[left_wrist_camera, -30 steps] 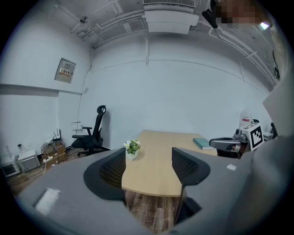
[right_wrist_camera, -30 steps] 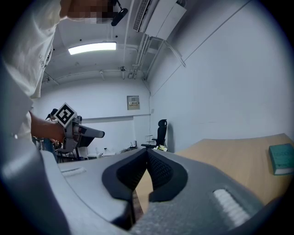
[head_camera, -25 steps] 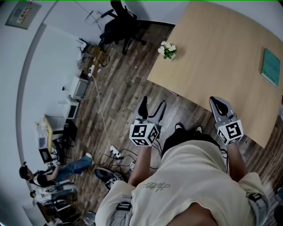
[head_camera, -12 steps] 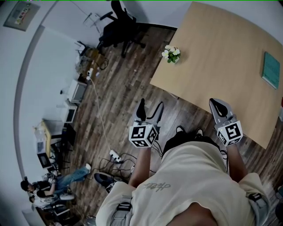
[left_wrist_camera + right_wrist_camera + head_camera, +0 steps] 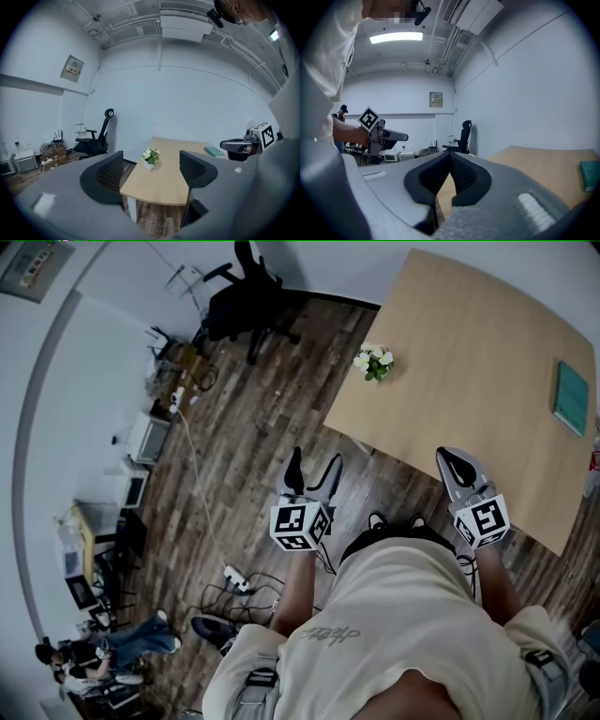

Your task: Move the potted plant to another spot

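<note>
Nearest of all, the person's pale shirt [image 5: 375,634] fills the bottom of the head view, with dark shoes [image 5: 377,517] just beyond it on the wood floor [image 5: 244,446]. Each hand holds a gripper out in front at about the same height. The left gripper [image 5: 315,465] hangs over the floor, short of the table [image 5: 469,352], and its jaws stand wide apart with nothing between them; in its own view the plant shows far off through the gap, untouched. The right gripper [image 5: 452,461] shows against the table's near edge, and its jaws meet at the tips, gripping nothing.

Left of the person, a white power strip [image 5: 235,579] lies on the floor amid a tangle of dark cables, and a pale cord runs from it toward the wall.

Further on, the plant [image 5: 375,361] stands upright in a small white pot, white flowers over green leaves, close to the table's left edge and well apart from both grippers. A teal book [image 5: 571,397] lies flat near the table's right edge, far from the plant.

Beyond the table's left side a black chair [image 5: 246,301] stands by the white wall, with boxes and small devices along the wall beside it. At the lower left corner another person [image 5: 103,652] sits low among desks
</note>
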`<action>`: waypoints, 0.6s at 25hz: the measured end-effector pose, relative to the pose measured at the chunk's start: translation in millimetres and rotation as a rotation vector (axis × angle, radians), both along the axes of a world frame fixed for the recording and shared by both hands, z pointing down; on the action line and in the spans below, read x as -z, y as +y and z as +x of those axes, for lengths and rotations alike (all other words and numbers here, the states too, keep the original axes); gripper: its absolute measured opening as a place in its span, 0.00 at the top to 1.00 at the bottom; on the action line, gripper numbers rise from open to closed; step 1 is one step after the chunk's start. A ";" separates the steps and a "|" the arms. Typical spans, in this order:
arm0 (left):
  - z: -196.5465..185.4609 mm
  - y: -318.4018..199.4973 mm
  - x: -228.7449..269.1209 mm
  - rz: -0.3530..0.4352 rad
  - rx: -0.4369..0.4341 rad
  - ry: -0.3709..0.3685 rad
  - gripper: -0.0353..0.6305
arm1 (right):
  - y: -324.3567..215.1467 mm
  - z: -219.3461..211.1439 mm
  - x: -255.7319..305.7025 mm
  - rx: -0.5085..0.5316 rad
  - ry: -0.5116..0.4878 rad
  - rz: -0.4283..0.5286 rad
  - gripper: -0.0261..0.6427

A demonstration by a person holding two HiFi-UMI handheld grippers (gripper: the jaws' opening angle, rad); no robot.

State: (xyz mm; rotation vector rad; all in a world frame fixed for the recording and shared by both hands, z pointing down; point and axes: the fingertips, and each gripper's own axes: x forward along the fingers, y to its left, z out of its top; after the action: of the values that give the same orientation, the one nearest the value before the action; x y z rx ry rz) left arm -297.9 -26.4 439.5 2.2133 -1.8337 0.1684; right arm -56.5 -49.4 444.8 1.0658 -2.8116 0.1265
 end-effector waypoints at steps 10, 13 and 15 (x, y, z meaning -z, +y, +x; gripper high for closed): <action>-38.1 -14.1 -18.9 -0.026 -0.059 0.017 0.36 | -5.8 -31.9 4.7 -0.086 0.025 -0.009 0.96; -39.7 -17.6 -25.1 -0.035 -0.098 0.023 0.36 | -2.6 -39.6 2.5 -0.102 0.043 -0.006 0.96; -40.0 -18.2 -32.4 -0.049 -0.115 0.036 0.36 | 0.9 -41.7 -2.0 -0.115 0.063 -0.003 0.96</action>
State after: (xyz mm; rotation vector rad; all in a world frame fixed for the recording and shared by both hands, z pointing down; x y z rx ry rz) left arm -338.0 -44.6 471.9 2.2742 -1.6670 0.1919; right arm -98.1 -48.5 446.8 1.2094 -2.6934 0.1071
